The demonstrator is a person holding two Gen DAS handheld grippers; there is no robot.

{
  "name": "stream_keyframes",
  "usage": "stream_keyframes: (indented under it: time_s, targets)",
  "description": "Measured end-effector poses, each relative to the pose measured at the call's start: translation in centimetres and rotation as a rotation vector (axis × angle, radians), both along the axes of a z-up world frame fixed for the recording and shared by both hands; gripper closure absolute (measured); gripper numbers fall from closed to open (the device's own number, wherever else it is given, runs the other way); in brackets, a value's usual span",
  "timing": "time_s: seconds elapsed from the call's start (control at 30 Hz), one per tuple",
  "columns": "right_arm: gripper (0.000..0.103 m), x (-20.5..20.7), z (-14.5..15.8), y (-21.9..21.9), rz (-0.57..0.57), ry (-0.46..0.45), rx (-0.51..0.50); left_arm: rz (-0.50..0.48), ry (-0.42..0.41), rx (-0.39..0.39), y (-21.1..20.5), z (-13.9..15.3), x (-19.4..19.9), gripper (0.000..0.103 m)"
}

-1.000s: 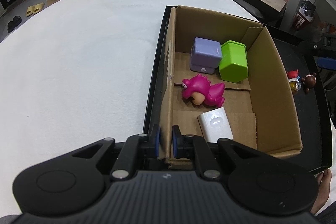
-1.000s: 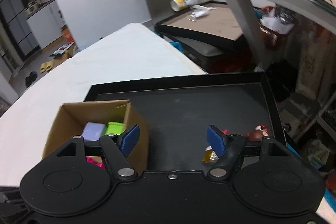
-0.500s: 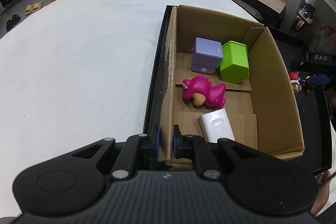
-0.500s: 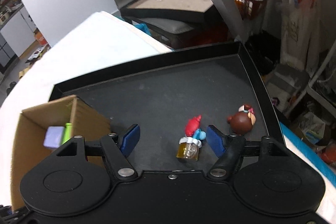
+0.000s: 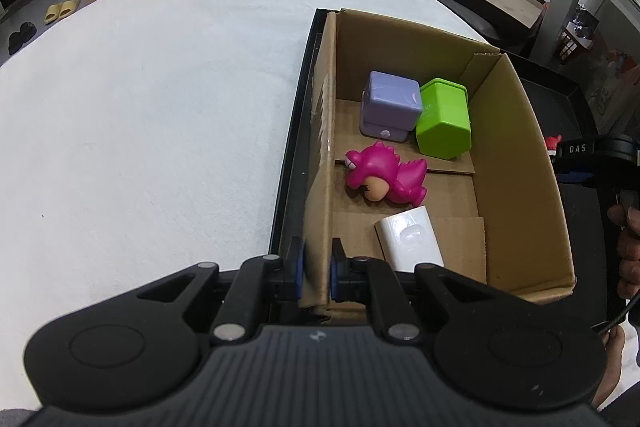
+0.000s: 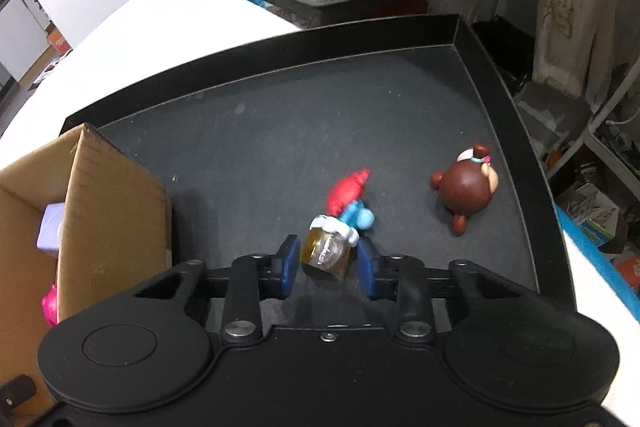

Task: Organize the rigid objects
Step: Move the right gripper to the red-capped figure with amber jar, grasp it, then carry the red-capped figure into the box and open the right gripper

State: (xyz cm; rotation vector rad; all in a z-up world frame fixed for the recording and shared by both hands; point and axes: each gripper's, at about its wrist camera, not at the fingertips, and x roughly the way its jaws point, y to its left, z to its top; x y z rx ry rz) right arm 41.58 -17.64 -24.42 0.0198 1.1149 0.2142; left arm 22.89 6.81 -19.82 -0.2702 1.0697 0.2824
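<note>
The left gripper (image 5: pixel 316 269) pinches the near-left wall of the open brown cardboard box (image 5: pixel 516 163), which sits at the left edge of the shallow black tray (image 6: pixel 280 131). Inside lie a lilac cube (image 5: pixel 390 105), a lime-green hexagonal block (image 5: pixel 443 125), a magenta dinosaur figure (image 5: pixel 384 175) and a white rounded block (image 5: pixel 410 239). The right gripper (image 6: pixel 326 265) is spread around a red-capped blue figurine with an amber jar (image 6: pixel 334 227), pads not clearly touching; a brown bear figure (image 6: pixel 466 187) lies near the tray's right edge.
</note>
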Motion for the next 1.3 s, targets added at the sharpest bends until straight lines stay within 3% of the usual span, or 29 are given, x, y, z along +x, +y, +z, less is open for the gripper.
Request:
stream_keyframes:
  time_s: [0.03, 0.3, 0.5, 0.7, 1.3]
  targets:
    - [0.079, 0.0, 0.0, 0.0, 0.004, 0.003, 0.002, 0.001, 0.000, -0.002, 0.0, 0.0, 0.0, 0.092]
    - [0.080, -0.1, 1.0, -0.6, 0.003, -0.022, 0.034, 0.001, 0.000, 0.000, -0.1, -0.1, 0.0, 0.092]
    - [0.081, -0.3, 2.4, -2.2, -0.032, -0.015, 0.165, -0.001, 0.005, 0.001, -0.2, 0.0, 0.1, 0.091]
    - [0.081, -1.0, 4.3, -2.5, -0.025, -0.045, 0.231, -0.002, 0.004, 0.003, -0.2, 0.0, 0.1, 0.091]
    - [0.081, -3.4, 10.8, -0.9, 0.110, -0.177, 0.370, 0.004, 0.005, -0.009, -0.1, -0.2, 0.1, 0.091]
